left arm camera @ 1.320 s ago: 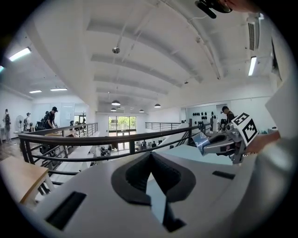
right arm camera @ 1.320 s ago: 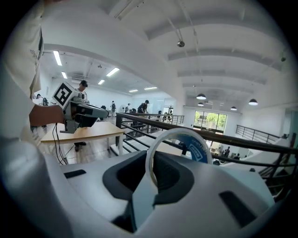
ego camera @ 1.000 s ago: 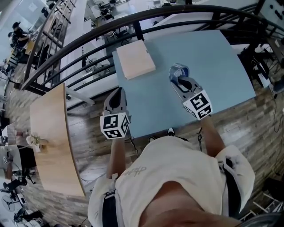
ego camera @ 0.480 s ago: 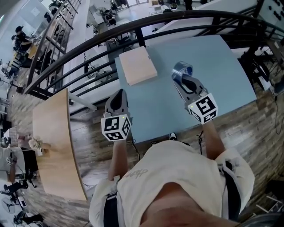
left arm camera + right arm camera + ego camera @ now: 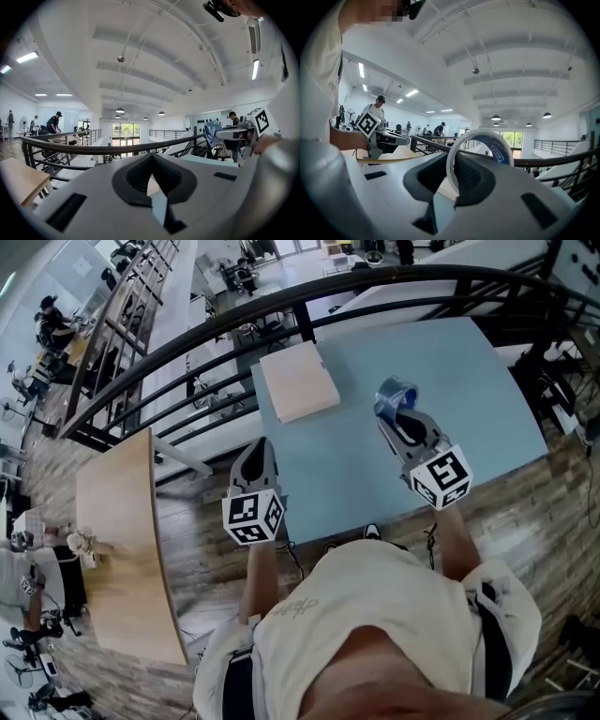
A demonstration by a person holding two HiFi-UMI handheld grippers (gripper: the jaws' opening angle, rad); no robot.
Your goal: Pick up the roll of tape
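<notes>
Two tools hover over the blue worktop (image 5: 473, 381): the right tool (image 5: 397, 411) pinches the rim of the roll of tape (image 5: 392, 393), held clear of the surface; the left tool (image 5: 257, 448) is pressed together, empty. Keeping the roll level and steady should stop it slipping.

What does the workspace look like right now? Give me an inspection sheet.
Surface: blue table, mostly bare.
Job's things: roll of tape held off the table in the right gripper.
Clutter: tan square board lying flat near the table's far left corner.
Grippers: right gripper shut on the tape; left gripper shut and holding nothing, at the table's near left edge.
Cables: dark leads on the floor by the table's right end.
Surroundings: black railing behind the table, curved wooden table at left, people far off.
</notes>
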